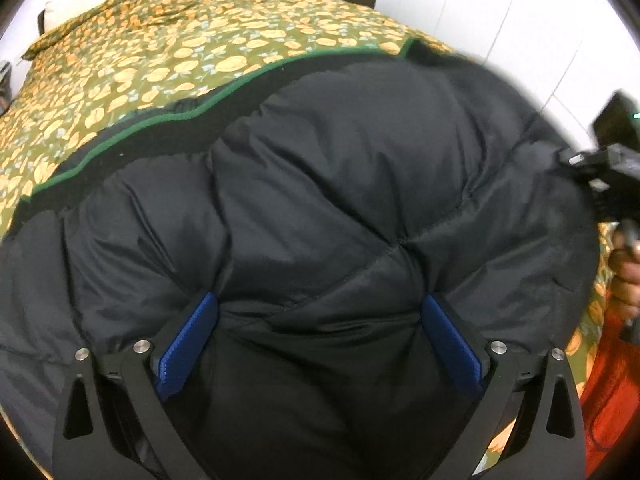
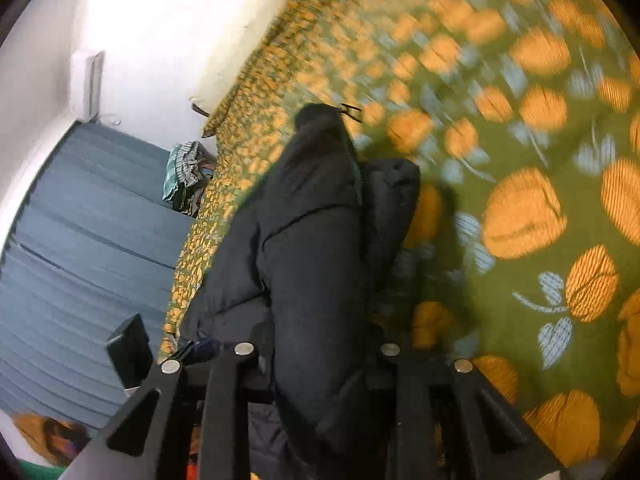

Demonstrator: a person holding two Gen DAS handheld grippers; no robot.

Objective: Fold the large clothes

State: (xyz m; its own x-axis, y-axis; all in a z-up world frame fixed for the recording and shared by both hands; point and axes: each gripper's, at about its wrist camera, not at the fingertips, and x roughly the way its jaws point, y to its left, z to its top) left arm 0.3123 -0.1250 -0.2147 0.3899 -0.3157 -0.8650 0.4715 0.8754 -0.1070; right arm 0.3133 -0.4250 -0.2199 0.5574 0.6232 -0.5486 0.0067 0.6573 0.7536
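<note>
Nearest the lens, the left gripper (image 1: 318,320) stands spread wide, its blue pads (image 1: 188,346) pushed into the black puffer jacket (image 1: 320,184), which bulges between them. The right gripper (image 2: 320,360) pinches a thick fold of the same jacket, holding it raised above the floral bedspread (image 2: 520,140). Beyond, the jacket's green-trimmed edge lies across the bedspread.

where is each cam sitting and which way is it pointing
Left wrist view: sits on the left tongs, looking forward along open blue pads pressed into the black puffer jacket on the floral bedspread; the person's hand shows at right.
Right wrist view: sits on the right tongs, rolled sideways, looking along the bed toward the blue curtain; a jacket fold fills its jaws.
Shared: jacket and bedspread.
</note>
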